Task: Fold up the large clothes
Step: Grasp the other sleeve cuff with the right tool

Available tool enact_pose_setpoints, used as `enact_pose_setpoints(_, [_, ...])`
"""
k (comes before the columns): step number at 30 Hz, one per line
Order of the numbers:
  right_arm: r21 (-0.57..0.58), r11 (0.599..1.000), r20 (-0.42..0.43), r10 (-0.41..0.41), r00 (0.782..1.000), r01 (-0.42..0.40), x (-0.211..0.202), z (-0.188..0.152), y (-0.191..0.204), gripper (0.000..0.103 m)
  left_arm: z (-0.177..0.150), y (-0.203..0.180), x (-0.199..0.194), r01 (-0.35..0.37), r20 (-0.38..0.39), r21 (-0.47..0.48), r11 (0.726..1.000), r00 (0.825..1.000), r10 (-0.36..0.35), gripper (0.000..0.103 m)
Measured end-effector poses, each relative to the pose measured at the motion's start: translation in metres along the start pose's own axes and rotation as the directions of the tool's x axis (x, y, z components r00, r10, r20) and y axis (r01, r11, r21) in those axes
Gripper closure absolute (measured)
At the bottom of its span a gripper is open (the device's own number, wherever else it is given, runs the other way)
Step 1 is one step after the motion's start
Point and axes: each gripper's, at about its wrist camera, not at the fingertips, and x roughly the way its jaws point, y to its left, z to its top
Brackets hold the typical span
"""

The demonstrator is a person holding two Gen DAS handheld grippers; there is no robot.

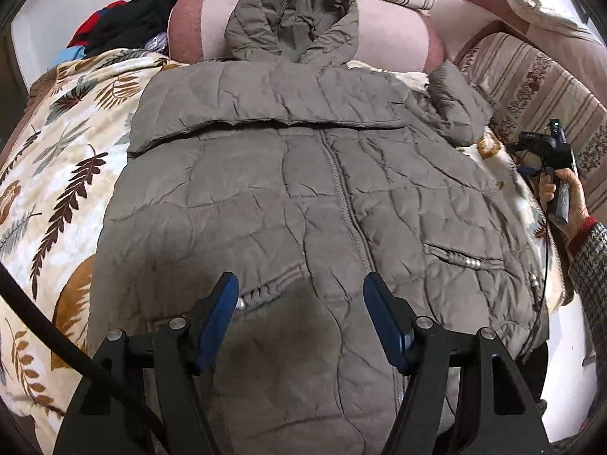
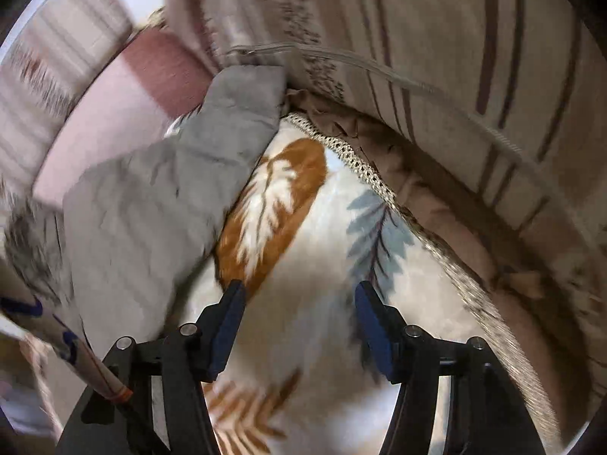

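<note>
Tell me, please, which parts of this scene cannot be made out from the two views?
- Jacket hem: left wrist view, hidden behind the left gripper and cut off by the frame.
- Right sleeve cuff: right wrist view, smeared by motion blur.
- Dark clothes pile: left wrist view, individual garments too small and jumbled.

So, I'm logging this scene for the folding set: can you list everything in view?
puffer jacket: one, grey-brown, hooded, spread front-up on the blanket, one sleeve folded across the chest
right-side sleeve: one, grey-brown, lying out towards the sofa arm
leaf-print blanket: one, cream with brown and grey-blue leaves, under the jacket
bolster cushion: one, pink, behind the hood
striped sofa cushions: beige with brown stripes, at back and side
pile of clothes: black, red, blue, back corner
left gripper: open, above the jacket's hem
right gripper: open, over the blanket beside the sleeve
right hand: holding the right gripper's handle
</note>
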Motion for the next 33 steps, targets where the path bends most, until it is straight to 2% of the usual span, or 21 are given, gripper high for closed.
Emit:
enact_pose_setpoints(8, [0.092,0.991,0.016,0.095,0.995,-0.096,0.048,0.037,0.001,0.038,0.008,0.006,0.021,-0.069,-0.038,-0.016,0.998,0.997,0.068,0.036])
enact_pose_setpoints(12, [0.104,0.987,0.059,0.114,0.992,-0.120,0.059,0.050,0.006,0.036,0.010,0.010,0.033,-0.088,-0.059,-0.025,0.996,0.994,0.087,0.036])
enact_pose_setpoints(16, [0.118,0.974,0.077,0.186,0.980,-0.194,0.067,0.069,0.018,0.036,0.012,0.011,0.041,-0.107,-0.078,-0.015,0.994,0.991,0.106,0.036])
enact_pose_setpoints(20, [0.089,0.983,0.046,0.158,0.986,-0.161,0.086,0.077,0.032,0.036,0.013,0.012,0.048,-0.119,-0.096,-0.021,0.993,0.989,0.117,0.036])
enact_pose_setpoints(26, [0.099,0.981,0.096,0.158,0.983,-0.167,0.105,0.091,0.047,0.036,0.012,0.012,0.054,-0.136,-0.107,-0.014,0.991,0.985,0.133,0.036])
enact_pose_setpoints(28, [0.085,0.988,0.101,0.122,0.987,-0.131,0.107,0.100,0.055,0.050,0.012,0.012,0.054,-0.140,-0.110,-0.014,0.990,0.984,0.137,0.036])
enact_pose_setpoints(29, [0.081,0.988,0.096,0.123,0.988,-0.131,0.106,0.103,0.057,0.067,0.012,0.012,0.054,-0.140,-0.109,-0.014,0.990,0.984,0.138,0.036])
enact_pose_setpoints(30, [0.083,0.985,0.090,0.143,0.986,-0.150,0.104,0.105,0.059,0.089,0.012,0.012,0.054,-0.140,-0.108,-0.015,0.990,0.984,0.138,0.036])
enact_pose_setpoints(33, [0.060,0.988,0.110,0.137,0.984,-0.144,0.081,0.106,0.062,0.093,0.010,0.015,0.051,-0.138,-0.109,-0.029,0.990,0.985,0.134,0.036])
